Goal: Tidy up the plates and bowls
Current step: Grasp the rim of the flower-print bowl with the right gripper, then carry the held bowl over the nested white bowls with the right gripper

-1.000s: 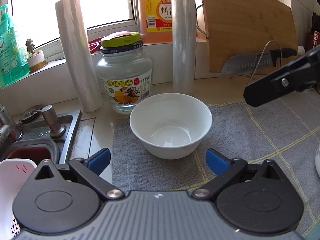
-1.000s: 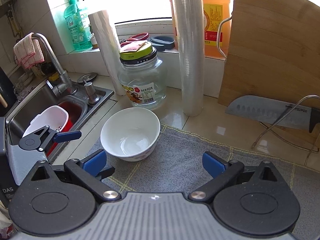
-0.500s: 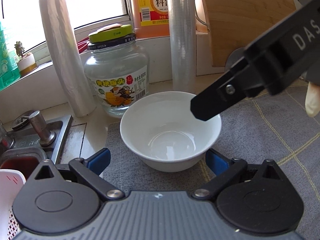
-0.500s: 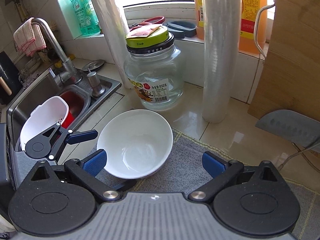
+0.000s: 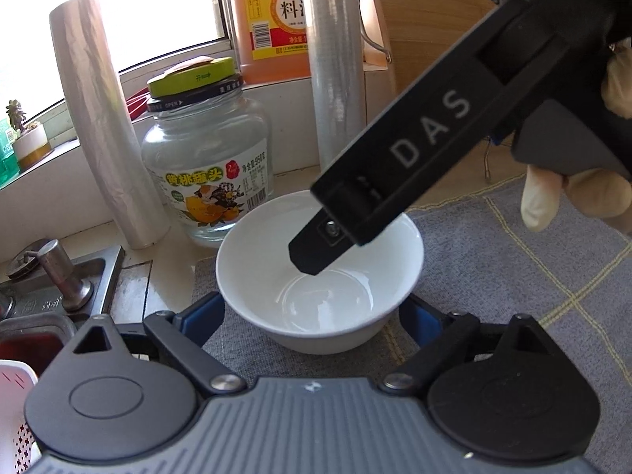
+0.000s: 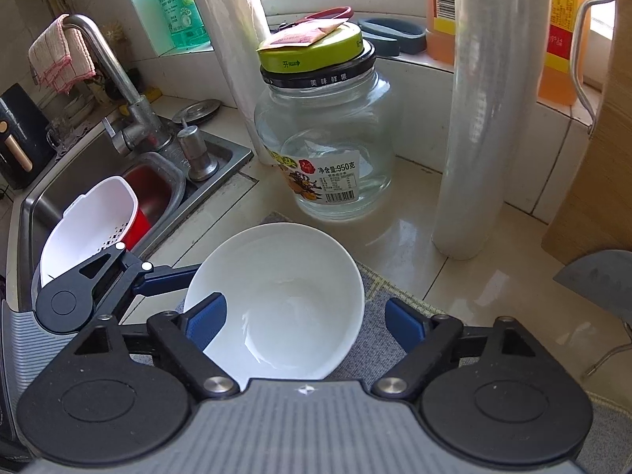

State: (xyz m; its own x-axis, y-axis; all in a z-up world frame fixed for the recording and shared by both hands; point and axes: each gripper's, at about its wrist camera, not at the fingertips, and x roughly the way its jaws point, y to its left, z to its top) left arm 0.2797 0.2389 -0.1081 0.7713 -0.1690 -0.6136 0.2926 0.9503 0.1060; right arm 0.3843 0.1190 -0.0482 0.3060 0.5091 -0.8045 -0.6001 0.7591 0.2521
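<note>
A white bowl [image 5: 320, 276] stands upright on a grey mat [image 5: 513, 260], and also shows in the right wrist view [image 6: 276, 300]. My left gripper [image 5: 312, 318] is open, its blue fingers on either side of the bowl's near wall. My right gripper [image 6: 304, 322] is open above the bowl, with its left blue finger [image 6: 205, 318] over the bowl's inside and the right finger outside the rim. In the left wrist view the right gripper's black finger [image 5: 316, 252] hangs over the bowl's inside.
A glass jar with a green lid [image 6: 324, 146] and two film rolls [image 6: 486, 118] stand just behind the bowl. A sink [image 6: 79, 181] with a white colander [image 6: 87, 221] lies left. A cutting board [image 5: 426, 12] and a knife [image 6: 596, 280] are at right.
Both grippers moved in on the bowl. The right gripper swung left and down over the bowl; the left gripper's fingers now flank it.
</note>
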